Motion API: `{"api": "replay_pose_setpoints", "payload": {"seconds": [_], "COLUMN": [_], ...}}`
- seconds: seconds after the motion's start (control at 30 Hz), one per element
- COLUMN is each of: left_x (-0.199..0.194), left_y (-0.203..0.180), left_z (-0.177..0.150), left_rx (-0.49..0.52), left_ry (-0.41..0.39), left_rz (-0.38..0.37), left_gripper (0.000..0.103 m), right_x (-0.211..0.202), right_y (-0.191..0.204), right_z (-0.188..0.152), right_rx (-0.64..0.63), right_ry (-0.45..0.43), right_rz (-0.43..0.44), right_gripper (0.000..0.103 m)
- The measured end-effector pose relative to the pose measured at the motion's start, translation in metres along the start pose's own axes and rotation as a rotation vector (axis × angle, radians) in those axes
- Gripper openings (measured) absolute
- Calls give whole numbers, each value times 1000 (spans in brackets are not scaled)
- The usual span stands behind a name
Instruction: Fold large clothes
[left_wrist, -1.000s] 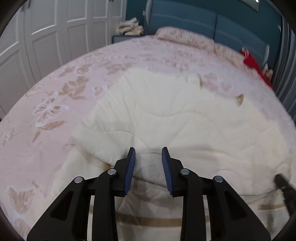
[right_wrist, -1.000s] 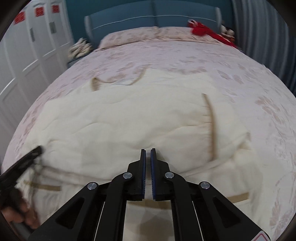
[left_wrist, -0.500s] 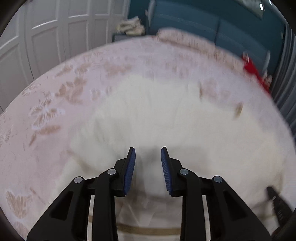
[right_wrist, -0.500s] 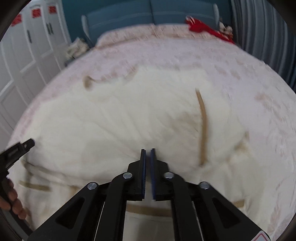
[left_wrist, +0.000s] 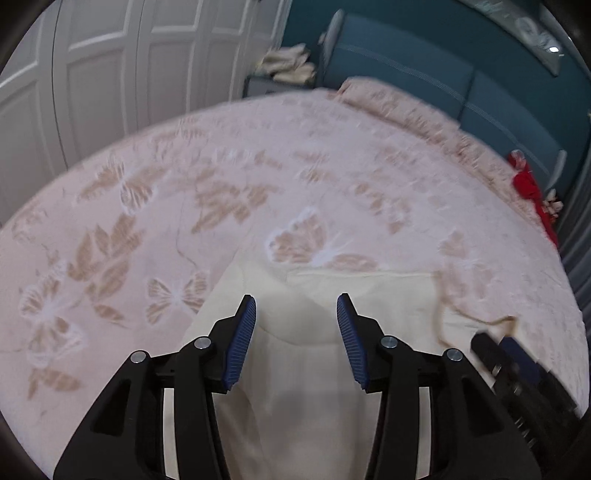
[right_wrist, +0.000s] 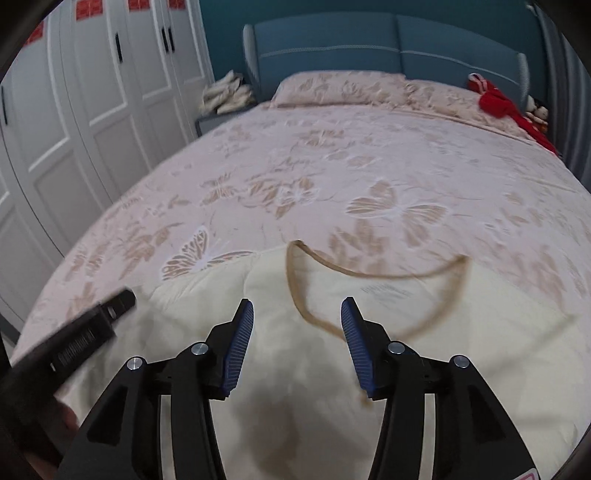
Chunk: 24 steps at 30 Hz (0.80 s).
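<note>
Cream quilted padded garment (right_wrist: 332, 369) lies folded over on near end of pink floral bedspread (right_wrist: 369, 166), both grippers (left_wrist: 295, 336) (right_wrist: 297, 339) just opened, jaws half-wide, empty; further folds likely remain

No text, brand or number can be read in either view. In the right wrist view a white sewn-in label (right_wrist: 384, 293) lies on the cream quilted garment (right_wrist: 280, 354), just inside its tan neckline trim (right_wrist: 369, 273); grey lines of print cross it, too blurred and small to make out. Red paper signs (right_wrist: 88, 5) are stuck at the tops of the white wardrobe doors (right_wrist: 103, 110); they are cut off by the picture's edge and any characters on them cannot be told. At the bottom right edge a pink outlined sticker corner (right_wrist: 532, 474) shows, with nothing legible on it.
</note>
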<state>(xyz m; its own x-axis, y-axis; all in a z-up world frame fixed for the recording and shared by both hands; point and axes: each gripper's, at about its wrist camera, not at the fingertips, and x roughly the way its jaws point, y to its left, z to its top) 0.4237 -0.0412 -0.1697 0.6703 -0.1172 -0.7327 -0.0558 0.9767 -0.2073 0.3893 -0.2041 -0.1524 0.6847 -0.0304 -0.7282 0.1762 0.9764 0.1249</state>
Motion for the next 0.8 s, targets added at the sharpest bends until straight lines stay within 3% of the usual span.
{"api": "replay_pose_setpoints", "payload": {"seconds": [0.13, 0.23, 0.27, 0.3, 0.37, 0.57, 0.63, 0.7, 0.8], "left_x": [32, 36, 36, 36, 37, 40, 40, 38, 18], "left_y": [15, 17, 17, 18, 20, 18, 18, 17, 6], "left_z": [-8, -15, -17, -20, -21, -20, -19, -19, -15], "left_rx": [-25, -25, -20, -18, -26, -18, -18, -18, 19], "left_ry": [23, -4, -12, -23, -27, -24, -20, -19, -35], "left_rz": [23, 20, 23, 23, 15, 24, 22, 18, 9], "left_gripper": [44, 46, 46, 46, 46, 47, 49, 51, 51], "right_x": [45, 73, 76, 75, 72, 75, 57, 21, -15], "right_y": [2, -1, -2, -3, -7, -19, -32, -66, -117], "right_z": [7, -3, -7, -9, -9, -11, -9, -9, -17], "right_rx": [25, 34, 37, 38, 56, 119, 174, 265, 314], "right_ry": [70, 148, 143, 130, 110, 119, 61, -28, -68], "right_rz": [2, 9, 17, 25, 27, 37, -7, -49, -127], "right_gripper": [49, 41, 35, 15, 6, 4, 3, 4, 5]}}
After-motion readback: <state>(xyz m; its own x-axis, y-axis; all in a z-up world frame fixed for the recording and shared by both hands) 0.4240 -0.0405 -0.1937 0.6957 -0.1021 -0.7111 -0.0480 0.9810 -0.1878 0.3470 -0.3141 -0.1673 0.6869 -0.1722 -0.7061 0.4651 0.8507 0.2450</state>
